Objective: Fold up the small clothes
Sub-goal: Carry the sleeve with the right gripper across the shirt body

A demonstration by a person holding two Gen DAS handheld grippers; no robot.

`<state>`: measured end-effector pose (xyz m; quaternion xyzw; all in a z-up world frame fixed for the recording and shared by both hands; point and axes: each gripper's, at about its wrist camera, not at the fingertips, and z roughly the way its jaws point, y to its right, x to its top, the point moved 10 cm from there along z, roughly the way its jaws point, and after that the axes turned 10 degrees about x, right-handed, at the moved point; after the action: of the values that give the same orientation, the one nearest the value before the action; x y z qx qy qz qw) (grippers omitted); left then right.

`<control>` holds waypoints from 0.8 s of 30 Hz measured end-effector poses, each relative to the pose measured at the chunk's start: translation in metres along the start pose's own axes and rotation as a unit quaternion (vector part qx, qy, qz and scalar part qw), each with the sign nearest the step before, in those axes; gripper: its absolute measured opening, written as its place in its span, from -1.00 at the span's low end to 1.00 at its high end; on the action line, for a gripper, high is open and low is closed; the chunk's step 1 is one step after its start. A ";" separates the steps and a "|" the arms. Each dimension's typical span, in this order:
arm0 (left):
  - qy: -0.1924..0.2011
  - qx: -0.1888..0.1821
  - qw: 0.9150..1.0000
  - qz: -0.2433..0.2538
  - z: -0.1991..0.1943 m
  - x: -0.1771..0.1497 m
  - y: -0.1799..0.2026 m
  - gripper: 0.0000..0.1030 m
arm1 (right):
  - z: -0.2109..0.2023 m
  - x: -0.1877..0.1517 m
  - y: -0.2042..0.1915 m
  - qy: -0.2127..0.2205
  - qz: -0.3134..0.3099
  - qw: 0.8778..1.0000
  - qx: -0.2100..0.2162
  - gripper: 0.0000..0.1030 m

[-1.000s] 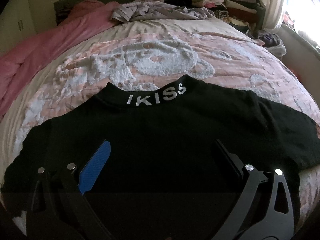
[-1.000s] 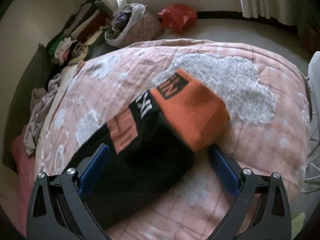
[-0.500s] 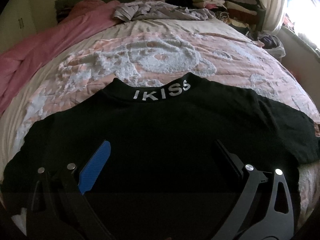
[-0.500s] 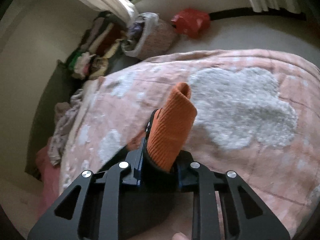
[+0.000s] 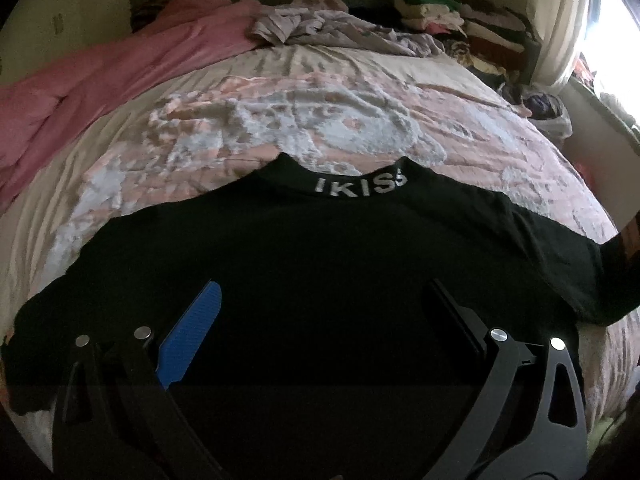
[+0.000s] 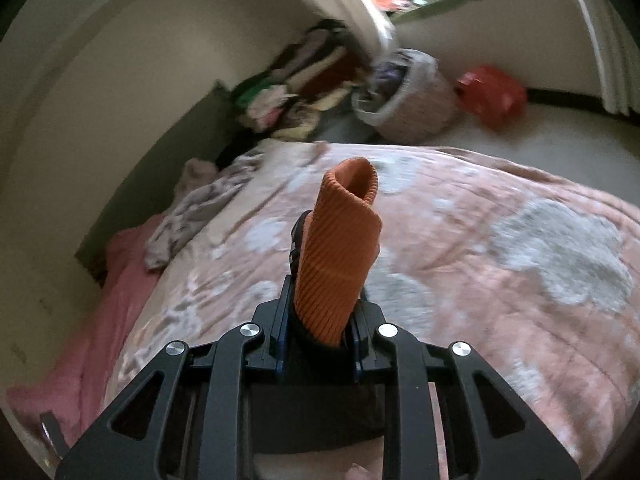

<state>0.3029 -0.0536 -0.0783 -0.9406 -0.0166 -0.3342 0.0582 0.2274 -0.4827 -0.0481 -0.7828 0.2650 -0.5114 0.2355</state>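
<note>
A black shirt (image 5: 320,260) with white collar lettering (image 5: 360,186) lies flat on the pink quilted bedspread (image 5: 320,120). My left gripper (image 5: 323,286) hovers over the shirt's lower body, jaws wide apart with nothing between them. My right gripper (image 6: 320,320) is shut on the shirt's orange ribbed sleeve cuff (image 6: 340,248), which stands up out of the jaws above the bed. In the left wrist view that sleeve (image 5: 616,264) rises off the bed at the right edge.
A pink blanket (image 5: 100,80) runs along the bed's left side. A crumpled grey garment (image 5: 328,28) lies at the head, beside a stack of folded clothes (image 5: 460,20). On the floor past the bed stand a laundry basket (image 6: 408,96) and a red bag (image 6: 492,96).
My right gripper went from wide open around the orange cuff to shut on it, then lifted and tilted up. My left gripper drifted left over the shirt and stayed open.
</note>
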 end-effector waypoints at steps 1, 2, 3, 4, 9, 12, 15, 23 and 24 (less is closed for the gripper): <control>0.000 -0.001 1.000 -0.004 -0.001 0.000 -0.003 0.82 | 0.001 -0.001 -0.009 -0.003 -0.010 1.000 0.004 -0.59; -0.001 -0.003 1.000 -0.008 -0.003 -0.001 -0.008 0.82 | 0.002 -0.003 -0.019 -0.006 -0.020 1.000 0.009 -0.59; -0.002 -0.004 1.000 -0.011 -0.004 -0.001 -0.010 0.82 | 0.002 -0.005 -0.027 -0.008 -0.027 1.000 0.014 -0.59; -0.004 -0.006 1.000 -0.013 -0.004 -0.002 -0.013 0.82 | 0.004 -0.009 -0.038 -0.013 -0.036 0.999 0.020 -0.59; -0.008 -0.013 1.000 -0.022 -0.007 -0.003 -0.025 0.82 | 0.017 -0.033 -0.087 -0.042 -0.064 0.996 0.051 -0.59; -0.009 -0.017 0.999 -0.028 -0.007 -0.004 -0.034 0.82 | 0.023 -0.046 -0.118 -0.058 -0.079 0.993 0.072 -0.59; -0.011 -0.020 0.999 -0.039 -0.007 -0.003 -0.044 0.82 | 0.030 -0.063 -0.155 -0.076 -0.100 0.987 0.096 -0.59; -0.009 -0.034 0.998 -0.057 -0.008 0.001 -0.072 0.82 | 0.047 -0.113 -0.226 -0.119 -0.161 0.971 0.130 -0.61; -0.008 -0.033 0.998 -0.059 -0.009 0.002 -0.076 0.82 | 0.049 -0.120 -0.234 -0.123 -0.168 0.969 0.132 -0.61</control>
<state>0.2939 0.0209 -0.0627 -0.9419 -0.0615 -0.3302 0.0075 0.2731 -0.2242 0.0022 -0.8352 0.0287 -0.4736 0.2781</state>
